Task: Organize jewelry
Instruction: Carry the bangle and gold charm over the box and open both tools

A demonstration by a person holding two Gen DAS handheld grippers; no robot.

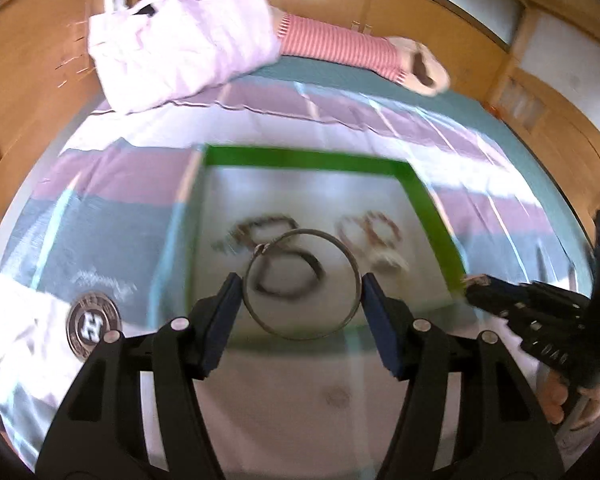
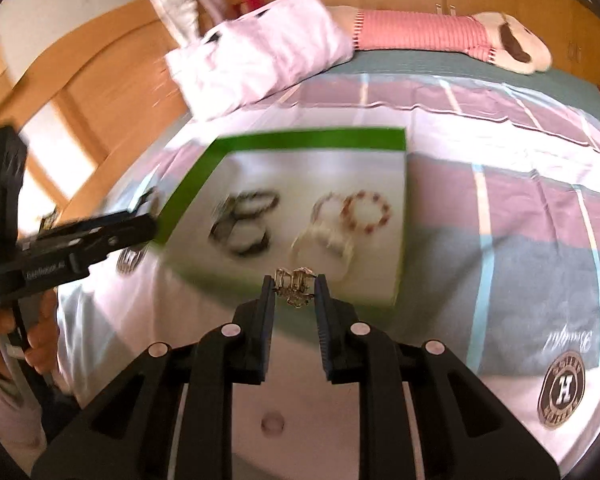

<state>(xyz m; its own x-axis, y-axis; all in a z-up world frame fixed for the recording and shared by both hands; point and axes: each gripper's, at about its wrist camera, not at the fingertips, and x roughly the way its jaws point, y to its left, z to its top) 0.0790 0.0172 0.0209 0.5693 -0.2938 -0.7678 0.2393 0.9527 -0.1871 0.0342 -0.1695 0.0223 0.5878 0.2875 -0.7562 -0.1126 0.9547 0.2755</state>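
Note:
A white tray with a green border [image 1: 308, 158] [image 2: 312, 138] lies on the bed. On it are dark bracelets [image 1: 288, 276] [image 2: 244, 224] and red-and-white beaded bracelets [image 1: 370, 236] [image 2: 366, 212], with a pale one [image 2: 324, 244] beside them. My left gripper [image 1: 300, 284] is shut on a thin silver bangle [image 1: 355, 280] and holds it above the tray's near edge. My right gripper [image 2: 294, 286] is shut on a small silver chain bracelet [image 2: 294, 280] over the tray's near edge. The right gripper shows in the left wrist view [image 1: 476, 282]; the left gripper's tip in the right wrist view [image 2: 148, 216].
The bedspread [image 1: 112, 224] [image 2: 520, 240] is striped pink, grey and white with a round logo [image 1: 94, 324] [image 2: 562, 390]. A pink pillow [image 1: 180, 48] [image 2: 260, 52] and a striped plush toy [image 1: 360, 50] [image 2: 440, 34] lie at the far side. Wooden wardrobes [image 1: 540, 92] surround the bed.

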